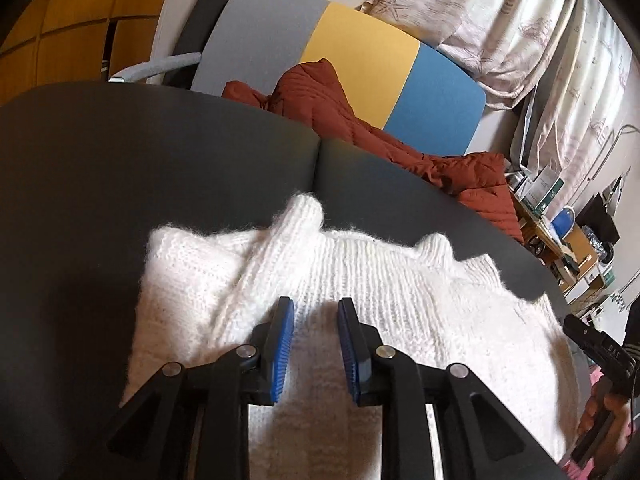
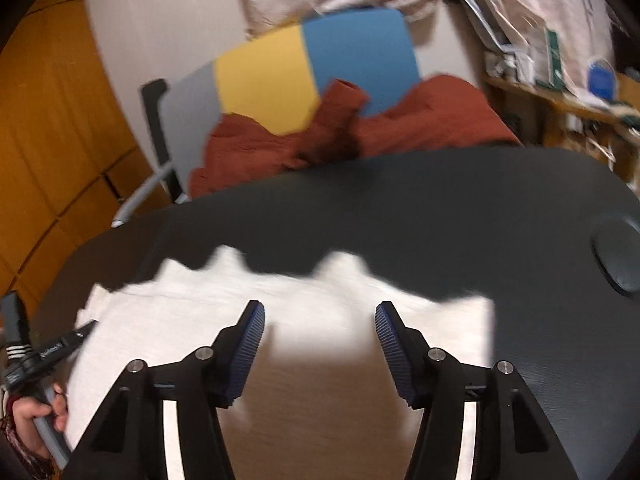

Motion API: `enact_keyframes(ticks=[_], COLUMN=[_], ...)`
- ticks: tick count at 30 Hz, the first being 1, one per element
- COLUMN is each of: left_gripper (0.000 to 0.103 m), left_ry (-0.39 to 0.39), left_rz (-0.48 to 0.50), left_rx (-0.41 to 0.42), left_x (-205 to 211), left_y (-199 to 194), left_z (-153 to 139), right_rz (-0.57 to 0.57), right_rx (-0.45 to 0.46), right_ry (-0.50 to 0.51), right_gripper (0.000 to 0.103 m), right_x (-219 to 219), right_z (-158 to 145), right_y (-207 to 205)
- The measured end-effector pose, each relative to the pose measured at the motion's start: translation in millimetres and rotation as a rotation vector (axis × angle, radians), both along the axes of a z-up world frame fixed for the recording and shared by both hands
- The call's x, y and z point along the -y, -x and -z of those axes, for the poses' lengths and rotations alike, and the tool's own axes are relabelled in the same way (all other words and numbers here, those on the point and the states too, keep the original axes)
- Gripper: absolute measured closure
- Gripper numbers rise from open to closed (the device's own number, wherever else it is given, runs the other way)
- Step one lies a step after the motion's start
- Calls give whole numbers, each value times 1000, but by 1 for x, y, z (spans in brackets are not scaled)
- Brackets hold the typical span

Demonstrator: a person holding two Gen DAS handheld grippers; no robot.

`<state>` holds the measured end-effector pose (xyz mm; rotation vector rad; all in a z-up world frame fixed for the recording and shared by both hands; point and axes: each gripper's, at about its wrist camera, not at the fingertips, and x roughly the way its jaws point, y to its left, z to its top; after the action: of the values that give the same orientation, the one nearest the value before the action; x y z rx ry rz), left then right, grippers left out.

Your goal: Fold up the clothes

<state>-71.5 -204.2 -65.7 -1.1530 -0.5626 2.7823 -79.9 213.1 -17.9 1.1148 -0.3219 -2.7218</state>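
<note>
Table: a dark grey round top (image 1: 120, 168) fills both views, with a seam running back from the middle in the left wrist view and a shallow oval dent (image 2: 618, 256) near its right edge in the right wrist view.
Chair: pushed up to the far side of the table, its backrest (image 1: 360, 60) in three bands, grey, yellow and blue, with a dark armrest at the left.
Rust-red cloth: a quilted garment (image 1: 344, 116) lies heaped over the chair seat, well apart from the table's work.
White sweater: here it is, the fluffy knit (image 1: 360, 280) spread flat on the near half of the table, one sleeve (image 1: 276, 248) folded diagonally across the body, its cuff pointing toward the seam.
Left gripper: the left gripper (image 1: 316, 344) hangs over the sweater's middle, blue pads (image 1: 282, 348) a narrow gap apart, nothing caught between them.
Right gripper: the right gripper (image 2: 320, 348) sits over the sweater's near edge, jaws wide apart and empty; this view is smeared with blur.
Hands: a hand (image 2: 40, 416) grips the left tool's handle at the lower left of the right wrist view; another hand (image 1: 604, 412) shows at the right edge of the left wrist view.
</note>
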Motion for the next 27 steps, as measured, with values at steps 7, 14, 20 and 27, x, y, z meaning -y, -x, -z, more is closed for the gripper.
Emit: enact_keyframes(ticks=[7,14,20,27], left_gripper=[81,81,81,81], left_ry=[-61,-60,-69,-63], left_rz=[3,2,0,10], left_rx=[-9,-11,-13,-15], left_x=[8,8,7,7], left_y=[-2,-2,-5,-5], left_z=[5,6,6,5], right_rz=[-104,96,112,151], right_rx=[88,30,103,-14], right_ry=[13,-193,-40,212], right_gripper=[83,96,78,62], right_x=[3,-7,-36,-103], right_z=[22,13,30,-5], right_y=[22,34,41,-53])
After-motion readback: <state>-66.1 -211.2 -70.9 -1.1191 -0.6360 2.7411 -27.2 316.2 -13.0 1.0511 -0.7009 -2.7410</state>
